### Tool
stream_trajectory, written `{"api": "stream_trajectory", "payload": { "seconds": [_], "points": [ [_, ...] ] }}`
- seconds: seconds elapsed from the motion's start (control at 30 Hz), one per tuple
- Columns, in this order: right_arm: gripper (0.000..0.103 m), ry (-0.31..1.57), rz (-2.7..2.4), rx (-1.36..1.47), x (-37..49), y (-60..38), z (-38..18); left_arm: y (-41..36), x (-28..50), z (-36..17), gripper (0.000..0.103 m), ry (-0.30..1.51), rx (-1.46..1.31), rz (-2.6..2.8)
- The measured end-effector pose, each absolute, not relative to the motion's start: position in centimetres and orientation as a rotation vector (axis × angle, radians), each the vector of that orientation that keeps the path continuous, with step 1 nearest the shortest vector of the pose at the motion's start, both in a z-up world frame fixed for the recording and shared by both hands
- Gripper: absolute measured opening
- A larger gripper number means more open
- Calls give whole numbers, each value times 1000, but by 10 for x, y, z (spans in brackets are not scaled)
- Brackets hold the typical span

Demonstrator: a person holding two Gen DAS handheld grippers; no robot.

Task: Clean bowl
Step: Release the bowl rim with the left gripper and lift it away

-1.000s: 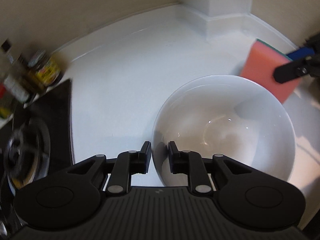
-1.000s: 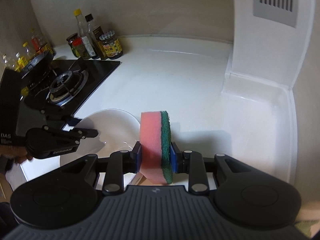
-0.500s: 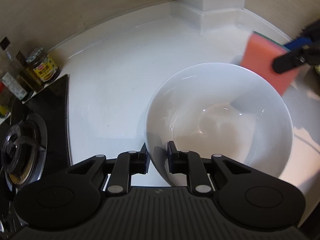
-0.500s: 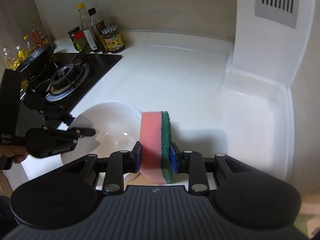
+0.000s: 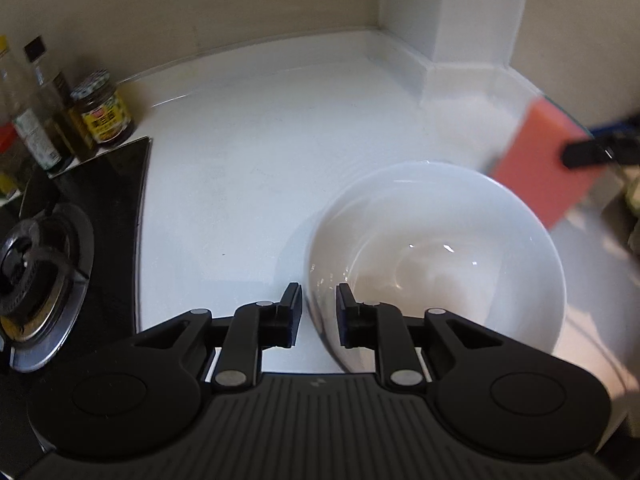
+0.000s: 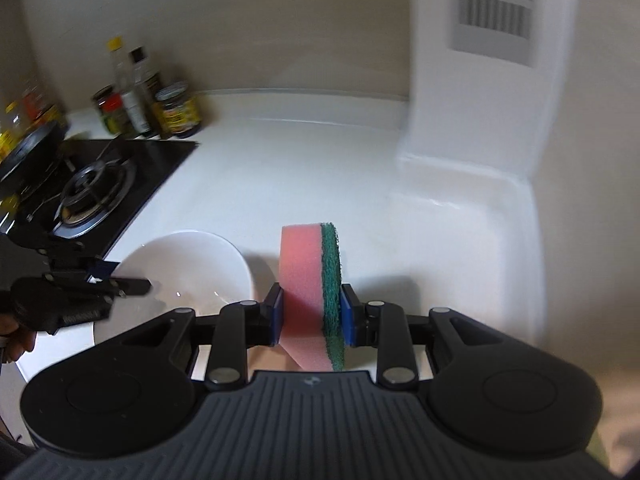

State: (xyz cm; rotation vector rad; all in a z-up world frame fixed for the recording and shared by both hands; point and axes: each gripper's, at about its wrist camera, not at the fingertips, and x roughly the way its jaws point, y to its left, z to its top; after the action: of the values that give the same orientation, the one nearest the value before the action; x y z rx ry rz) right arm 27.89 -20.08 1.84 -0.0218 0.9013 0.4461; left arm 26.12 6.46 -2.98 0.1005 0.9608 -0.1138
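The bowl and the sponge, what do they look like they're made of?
Bowl: probably glazed white ceramic or porcelain; the glossy inside shows sharp highlights, though melamine can't be ruled out. Sponge: soft pink foam, matte and slightly squeezed in the right gripper, backed by a coarse green scouring layer that looks like fibrous abrasive. The left gripper clamps the bowl's rim.

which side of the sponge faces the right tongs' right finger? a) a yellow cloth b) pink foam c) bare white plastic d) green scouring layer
d: in the right wrist view the pink-and-green rectangular sponge sits clamped in the right tongs, its green scouring layer against the right finger and the pink foam against the left.
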Motion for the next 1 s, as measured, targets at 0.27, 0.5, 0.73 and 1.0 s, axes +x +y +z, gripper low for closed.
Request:
{"api": "stream_trajectory", "payload": {
  "seconds": [0.27,0.5,0.73,1.0],
  "points": [
    [25,907,302,78,253,-220,7,69,248,-17,25,897,91,-89],
    [27,883,273,66,240,-216,1,68,235,-8,25,839,66,-98],
    [29,862,289,51,231,-211,1,69,219,-3,25,814,53,-71],
    [29,808,303,70,229,-213,3,71,204,-2,25,810,49,-46]
  ]
}}
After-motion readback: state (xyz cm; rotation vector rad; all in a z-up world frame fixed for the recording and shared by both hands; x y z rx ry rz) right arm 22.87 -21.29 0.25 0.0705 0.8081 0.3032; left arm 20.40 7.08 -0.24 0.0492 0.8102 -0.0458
